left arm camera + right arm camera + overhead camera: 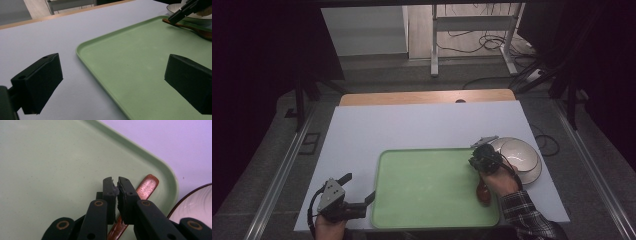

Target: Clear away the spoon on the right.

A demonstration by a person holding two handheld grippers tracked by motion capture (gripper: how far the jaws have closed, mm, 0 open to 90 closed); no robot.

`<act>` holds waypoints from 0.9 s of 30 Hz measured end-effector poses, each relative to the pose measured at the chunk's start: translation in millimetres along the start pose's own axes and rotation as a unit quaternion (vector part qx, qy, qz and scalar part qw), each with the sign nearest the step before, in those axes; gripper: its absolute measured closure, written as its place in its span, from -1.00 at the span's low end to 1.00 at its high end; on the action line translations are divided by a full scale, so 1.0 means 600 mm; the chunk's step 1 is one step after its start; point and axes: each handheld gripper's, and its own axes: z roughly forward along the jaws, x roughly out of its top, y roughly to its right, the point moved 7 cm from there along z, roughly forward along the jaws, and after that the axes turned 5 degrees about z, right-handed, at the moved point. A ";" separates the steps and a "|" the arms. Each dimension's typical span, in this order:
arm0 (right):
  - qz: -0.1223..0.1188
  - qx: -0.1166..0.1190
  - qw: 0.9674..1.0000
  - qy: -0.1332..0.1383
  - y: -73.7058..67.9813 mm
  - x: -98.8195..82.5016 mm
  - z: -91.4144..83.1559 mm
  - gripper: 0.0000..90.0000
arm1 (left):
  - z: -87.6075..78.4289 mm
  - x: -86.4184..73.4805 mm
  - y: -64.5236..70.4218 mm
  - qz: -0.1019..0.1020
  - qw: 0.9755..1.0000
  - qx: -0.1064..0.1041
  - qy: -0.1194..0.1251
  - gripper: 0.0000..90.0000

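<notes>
Far left, left gripper (360, 192): jaws wide apart, empty, hovering beside the green tray (427, 200).
Tray centre: bare.
Right edge, wooden spoon (146, 187): lying inside the tray rim.
Right gripper (116, 185): jaws pressed together just above the spoon handle, apparently grasping nothing.
Tip: spread first, then straddle the handle squarely.
Bowl (518, 155): beside tray.

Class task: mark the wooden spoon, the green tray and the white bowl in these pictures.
wooden spoon (148, 185): right gripper view, handle end.
green tray (427, 187): high view, bare floor.
white bowl (524, 152): high view, inner wall.
</notes>
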 end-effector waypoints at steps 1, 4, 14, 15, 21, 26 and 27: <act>0.000 0.001 1.000 0.001 0.000 0.000 -0.001 0.85 | 0.000 0.000 0.000 0.000 1.000 0.000 0.000 -0.97; -0.002 0.003 1.000 0.006 0.000 0.001 -0.003 0.82 | 0.000 0.000 0.000 -0.001 1.000 -0.001 0.000 -0.97; -0.002 0.006 1.000 0.016 -0.002 0.005 -0.012 0.73 | 0.000 0.000 0.000 -0.002 1.000 -0.001 0.000 -0.97; -0.002 0.006 1.000 0.018 -0.002 0.005 -0.013 0.73 | 0.000 0.000 0.000 -0.002 1.000 -0.001 0.000 -0.97; -0.004 0.009 1.000 0.026 -0.004 0.007 -0.020 0.65 | -0.001 0.000 0.000 -0.002 1.000 -0.001 0.000 -0.97; -0.011 0.012 0.999 0.028 -0.008 0.008 -0.026 0.57 | -0.001 0.000 0.000 -0.002 1.000 -0.001 0.000 -0.97; -0.013 0.013 0.999 0.028 -0.008 0.008 -0.027 0.55 | -0.001 0.000 0.000 -0.003 1.000 -0.001 0.000 -0.97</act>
